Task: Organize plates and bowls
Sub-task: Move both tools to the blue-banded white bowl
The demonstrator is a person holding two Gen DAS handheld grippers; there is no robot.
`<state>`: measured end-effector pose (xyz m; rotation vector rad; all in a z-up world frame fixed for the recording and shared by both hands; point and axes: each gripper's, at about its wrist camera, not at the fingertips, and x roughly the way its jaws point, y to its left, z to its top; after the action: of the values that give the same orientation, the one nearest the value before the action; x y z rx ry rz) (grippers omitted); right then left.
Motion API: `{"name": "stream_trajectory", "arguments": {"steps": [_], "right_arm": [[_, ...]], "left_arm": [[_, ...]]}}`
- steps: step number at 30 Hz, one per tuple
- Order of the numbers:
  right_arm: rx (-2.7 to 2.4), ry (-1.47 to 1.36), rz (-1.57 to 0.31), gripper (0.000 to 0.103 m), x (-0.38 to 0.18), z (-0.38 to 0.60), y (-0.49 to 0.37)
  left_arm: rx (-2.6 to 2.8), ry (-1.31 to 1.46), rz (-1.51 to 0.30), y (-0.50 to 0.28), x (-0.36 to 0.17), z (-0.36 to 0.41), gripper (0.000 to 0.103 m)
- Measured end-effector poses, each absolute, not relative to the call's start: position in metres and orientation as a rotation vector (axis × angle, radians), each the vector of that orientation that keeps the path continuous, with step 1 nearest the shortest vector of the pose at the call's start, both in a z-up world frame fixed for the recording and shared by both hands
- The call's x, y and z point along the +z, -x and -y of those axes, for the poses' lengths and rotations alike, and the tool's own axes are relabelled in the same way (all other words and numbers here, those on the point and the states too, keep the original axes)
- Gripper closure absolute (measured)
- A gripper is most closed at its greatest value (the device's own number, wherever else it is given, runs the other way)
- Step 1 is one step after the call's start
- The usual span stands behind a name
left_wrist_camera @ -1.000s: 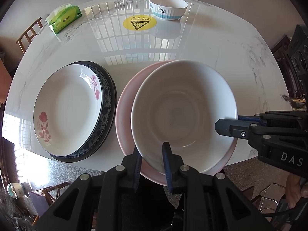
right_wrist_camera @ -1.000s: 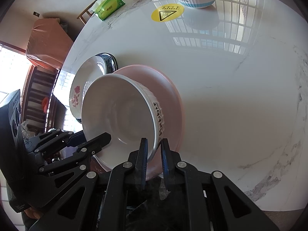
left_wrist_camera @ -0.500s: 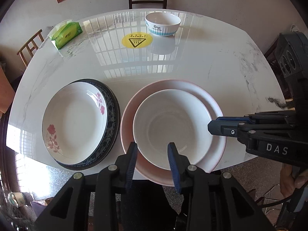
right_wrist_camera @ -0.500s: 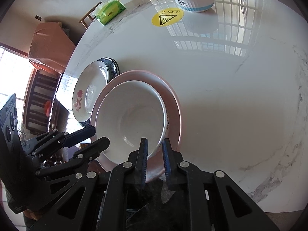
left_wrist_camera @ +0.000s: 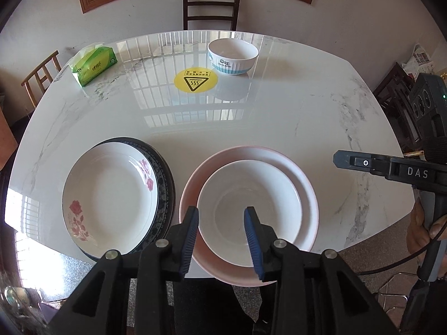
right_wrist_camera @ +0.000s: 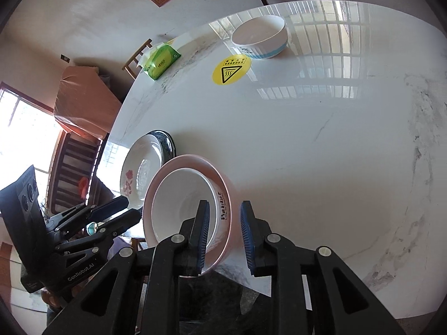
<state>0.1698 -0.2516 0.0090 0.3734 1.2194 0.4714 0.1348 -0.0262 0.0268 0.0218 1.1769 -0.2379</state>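
A white bowl point(left_wrist_camera: 250, 209) sits flat inside a pink plate point(left_wrist_camera: 308, 187) near the table's front edge. My left gripper point(left_wrist_camera: 221, 220) hangs open above the bowl's near rim and touches nothing. In the right wrist view, the white bowl point(right_wrist_camera: 181, 195) and the pink plate point(right_wrist_camera: 226, 187) show their near rims in the gap of my right gripper point(right_wrist_camera: 223, 212). Its jaws are opening and its pads are off the rims. To the left, a rose-patterned white plate point(left_wrist_camera: 111, 195) lies on a dark blue plate point(left_wrist_camera: 165, 178). A small blue-striped bowl point(left_wrist_camera: 233, 55) stands at the far side.
On the white marble table point(left_wrist_camera: 279, 117) lie a yellow warning sticker point(left_wrist_camera: 195, 80) and a green tissue pack point(left_wrist_camera: 93, 65). Chairs stand at the far edge and at the left. My right gripper point(left_wrist_camera: 339, 159) reaches in from the right, and my left gripper point(right_wrist_camera: 131, 208) shows at the lower left.
Both grippers have let go of the white bowl, which was tilted and now rests level in the pink plate. Both have opened and drawn up and back from it.
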Motion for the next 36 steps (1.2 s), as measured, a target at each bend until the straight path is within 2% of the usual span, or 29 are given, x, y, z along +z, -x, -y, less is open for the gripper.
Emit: {"name": "stream_trajectory", "arguments": {"steps": [12,16,23,36], "right_arm": [[0.353,-0.432,-1.207,0.071,-0.024,0.309,-0.189],[0.340,-0.462,-1.222,0.064,-0.038,0.321,-0.198],[0.327,-0.522,-1.229,0.058,-0.056,0.342,-0.213],[0.353,-0.485,-1.179,0.052,-0.044,0.341,-0.283]], "left_arm": [[-0.221,0.010,-1.186,-0.171,0.021,0.030,0.069],[-0.220,0.023,-1.198,-0.186,0.018,0.032,0.068],[-0.226,0.093,-1.220,-0.219,0.013,0.032,0.068],[-0.224,0.176,-1.214,-0.315,0.013,0.051,0.068]]}}
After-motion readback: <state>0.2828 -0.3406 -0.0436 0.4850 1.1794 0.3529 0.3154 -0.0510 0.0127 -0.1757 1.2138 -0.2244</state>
